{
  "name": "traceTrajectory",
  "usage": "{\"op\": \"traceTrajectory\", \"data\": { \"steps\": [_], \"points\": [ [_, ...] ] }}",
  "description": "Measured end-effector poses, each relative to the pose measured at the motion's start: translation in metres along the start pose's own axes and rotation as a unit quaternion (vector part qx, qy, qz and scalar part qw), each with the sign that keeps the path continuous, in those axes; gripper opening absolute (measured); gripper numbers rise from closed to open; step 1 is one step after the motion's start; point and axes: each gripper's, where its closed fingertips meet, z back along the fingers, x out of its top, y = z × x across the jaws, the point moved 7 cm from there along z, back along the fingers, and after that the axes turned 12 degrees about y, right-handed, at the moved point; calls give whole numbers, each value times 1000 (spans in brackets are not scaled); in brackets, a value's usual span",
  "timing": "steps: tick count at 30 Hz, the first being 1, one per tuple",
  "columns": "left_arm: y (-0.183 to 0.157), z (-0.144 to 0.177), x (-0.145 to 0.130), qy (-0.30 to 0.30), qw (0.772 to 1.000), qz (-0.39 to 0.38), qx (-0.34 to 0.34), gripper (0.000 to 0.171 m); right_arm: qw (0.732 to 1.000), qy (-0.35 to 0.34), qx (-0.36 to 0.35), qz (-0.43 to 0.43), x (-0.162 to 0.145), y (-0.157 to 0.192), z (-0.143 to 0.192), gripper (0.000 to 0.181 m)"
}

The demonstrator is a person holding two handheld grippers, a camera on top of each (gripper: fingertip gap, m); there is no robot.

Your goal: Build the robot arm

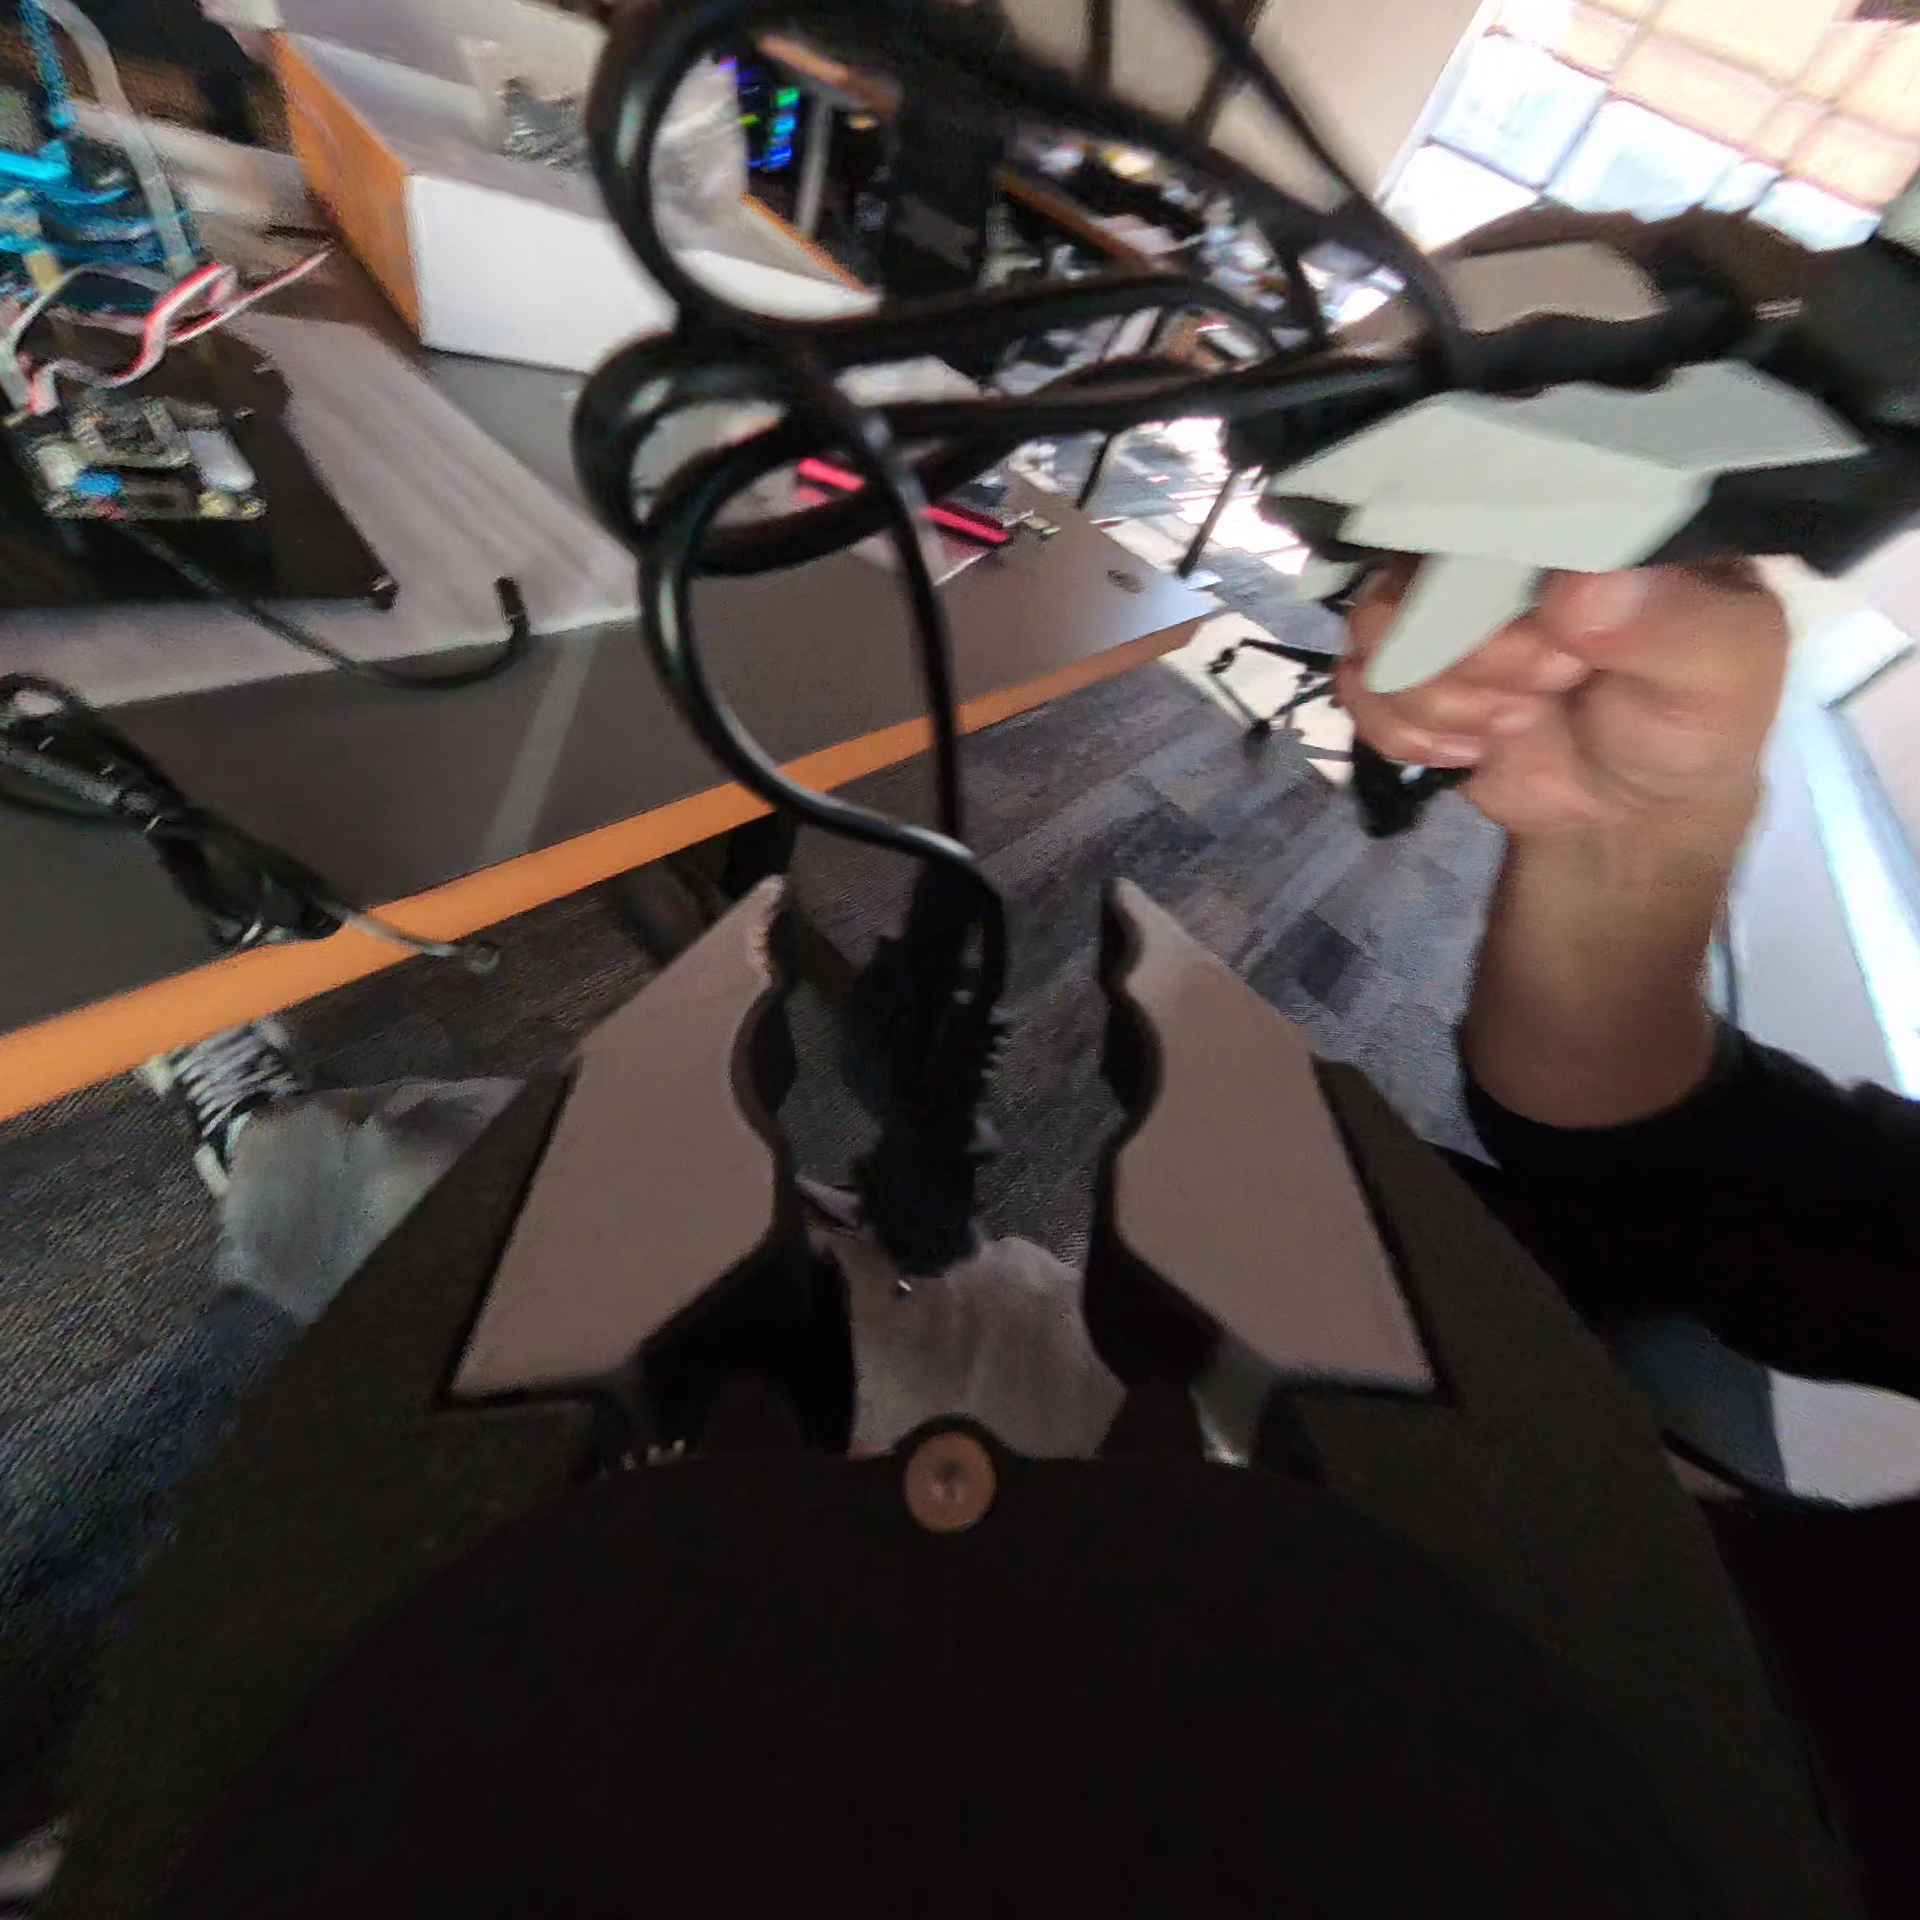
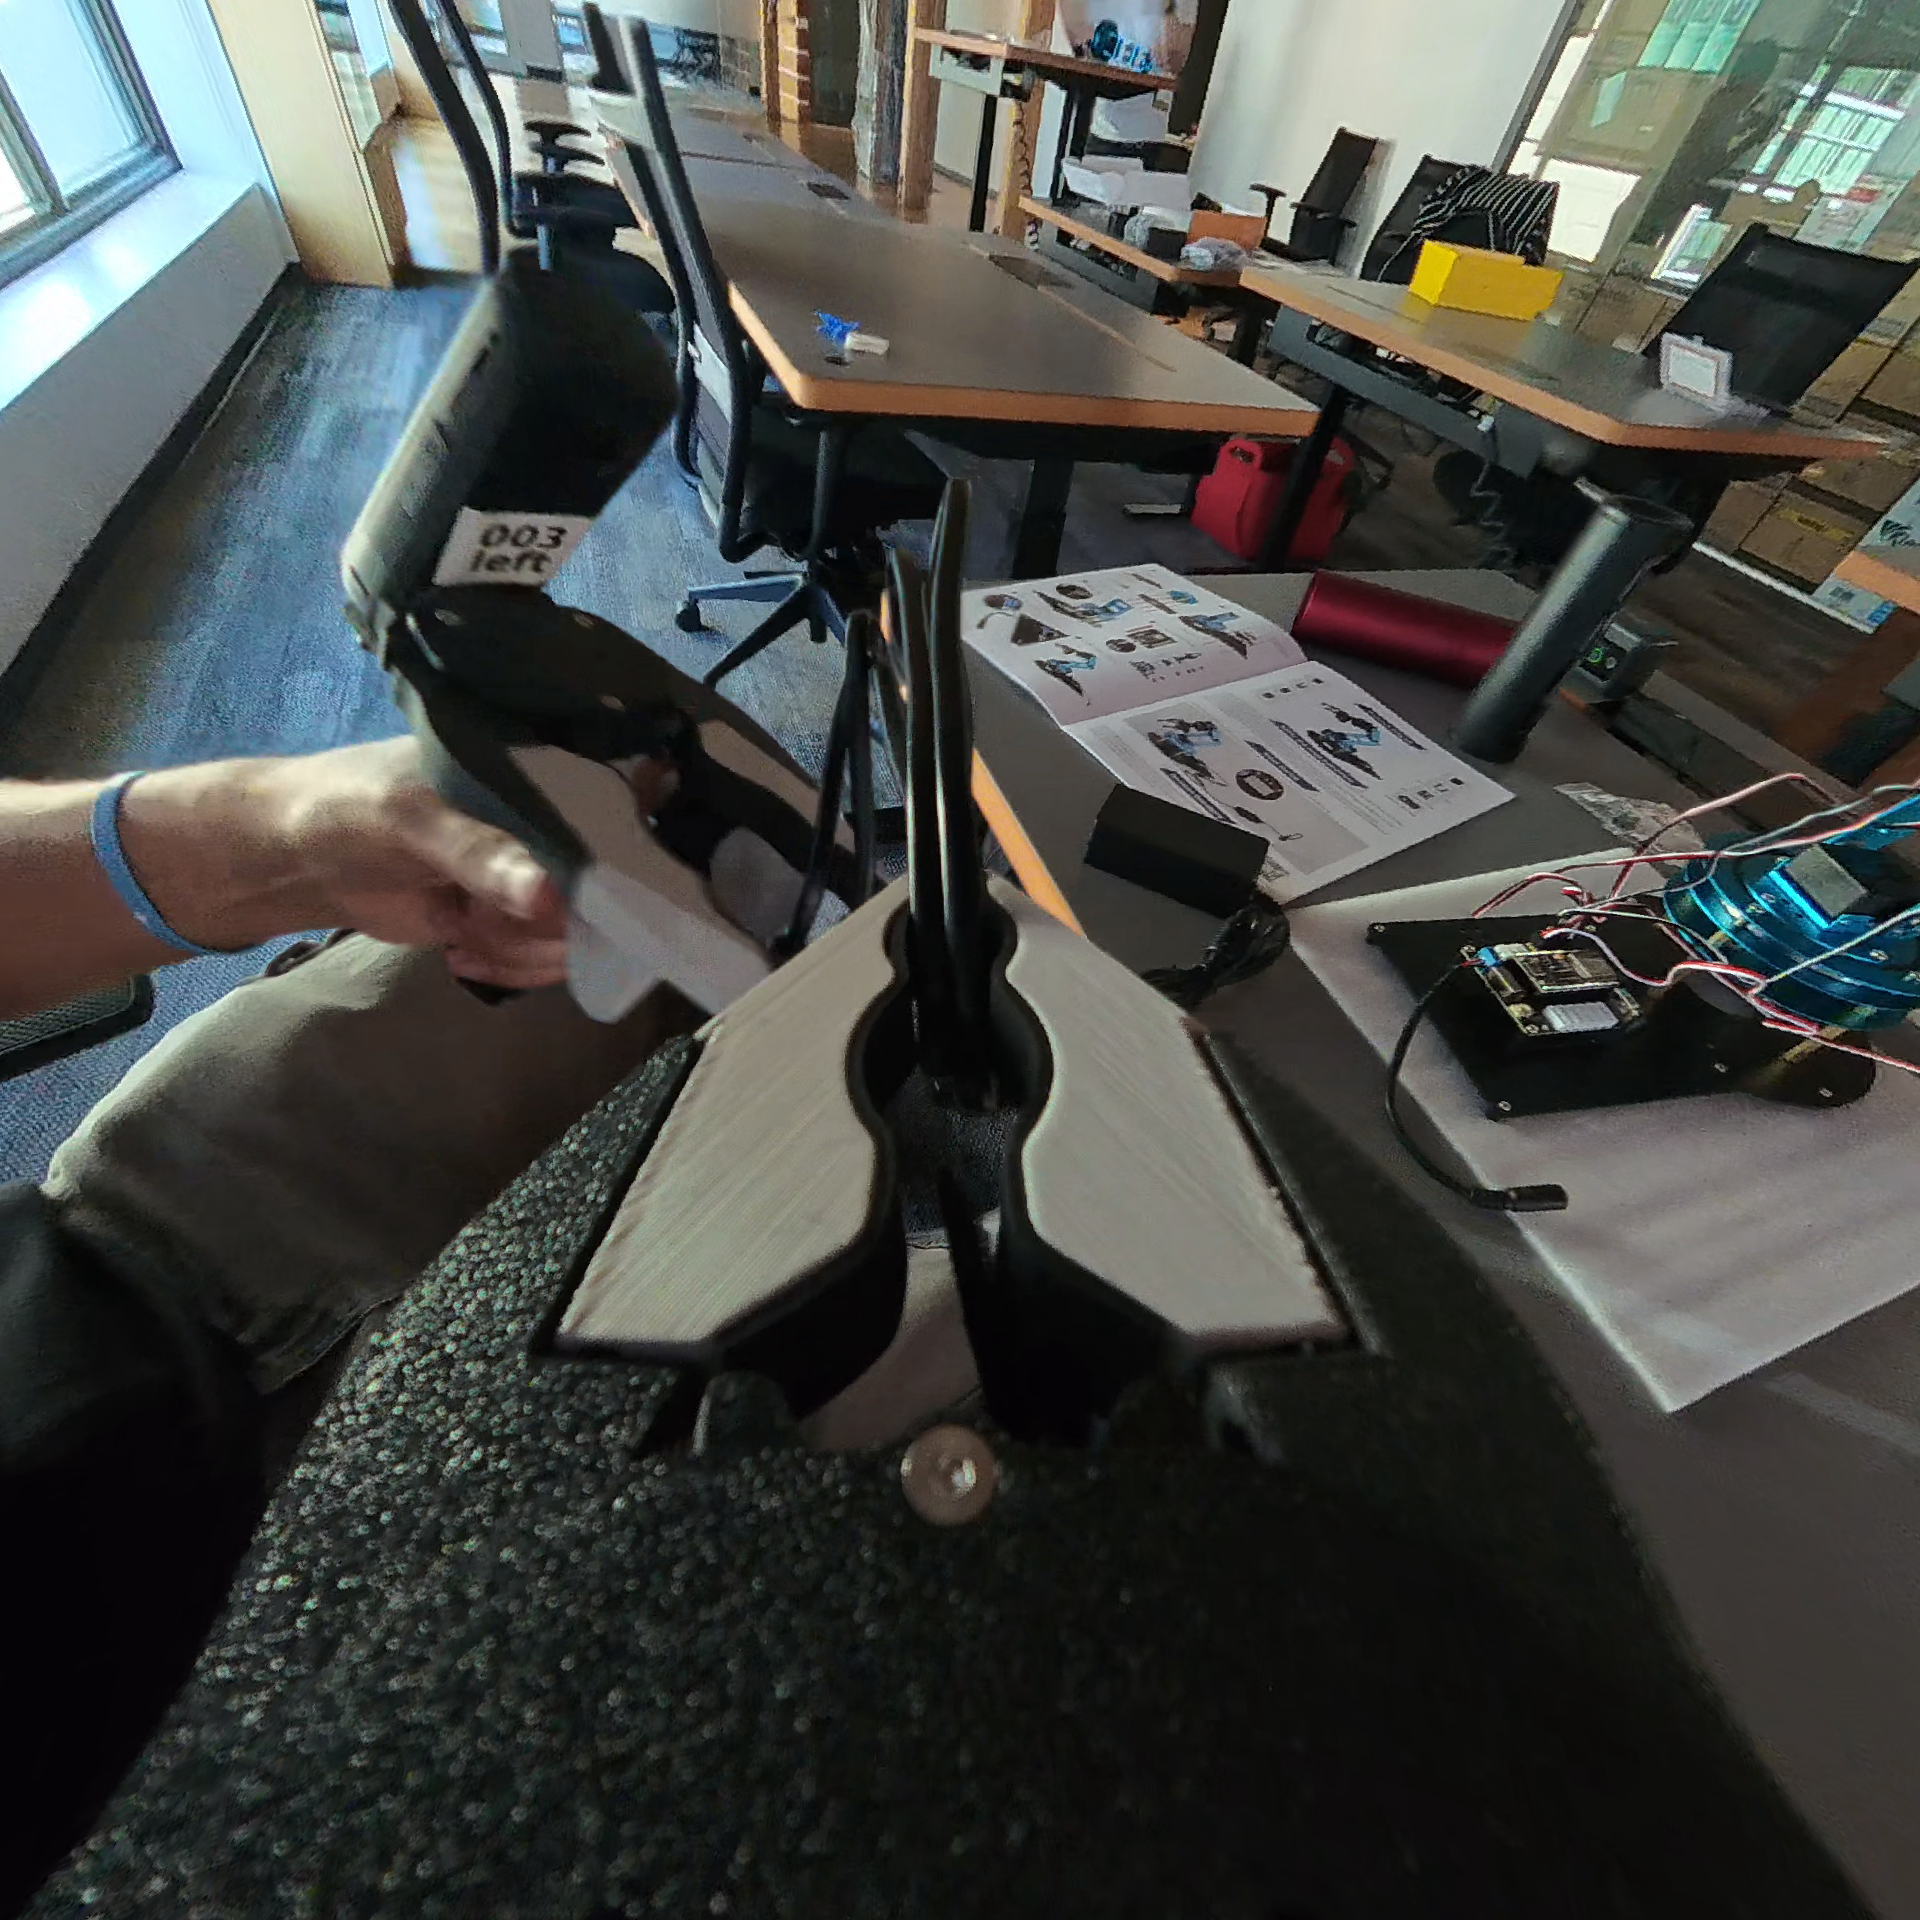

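my right hand-held gripper (image 2: 948, 940) is pressed in on a bundle of black cable (image 2: 940, 790), the strands standing up out of the notch between its grey fingers (image 2: 769, 1132), held in the air off the near edge of the desk (image 2: 1714, 1558). my left hand-held gripper (image 1: 940, 935) is spread wide, with the cable's black plug end (image 1: 925, 1101) dangling between the fingers and, as far as i can tell through the blur, touching neither. around them i see a black power brick (image 2: 1174, 857), an open instruction booklet (image 2: 1226, 707), a circuit board (image 2: 1548, 982) and a blue motor base (image 2: 1808, 914) on the desk.
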Motion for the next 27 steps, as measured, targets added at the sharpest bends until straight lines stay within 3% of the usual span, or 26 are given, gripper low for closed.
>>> {"op": "traceTrajectory", "data": {
  "steps": [1, 2, 6, 10, 14, 17, 20, 24, 27],
  "points": [
    [3, -2, -4, 5, 1000, 10, 16, 30, 1000, 2, -7, 0, 1, 4, -1, 4],
    [2, -1, -7, 6, 1000, 15, 9, 17, 1000, 6, -17, 3, 3, 6, -1, 4],
    [5, 21, -18, 2, 999, -21, 39, 16, 996, 26, -85, 14, 5, -12, 3, 4],
    [3, 42, -17, -10, 999, -44, 11, 16, 999, 16, -43, -13, 7, -24, -10, 4],
    [32, 66, -5, 5, 995, -62, 78, 15, 998, 45, -51, 18, 19, -45, -44, 4],
    [80, 93, 17, 7, 997, -16, 77, 15, 998, 53, -19, 13, 42, -76, -100, 5],
    [155, 112, 32, 29, 994, 48, 94, 14, 995, 91, 6, 26, 66, -118, -183, 4],
    [262, 109, 30, 126, 981, 97, 111, 12, 980, 175, 40, 83, 86, -166, -303, 3],
    [323, 93, 23, 204, 965, 98, 129, 15, 958, 254, 50, 124, 80, -199, -376, 4]
  ]
}}
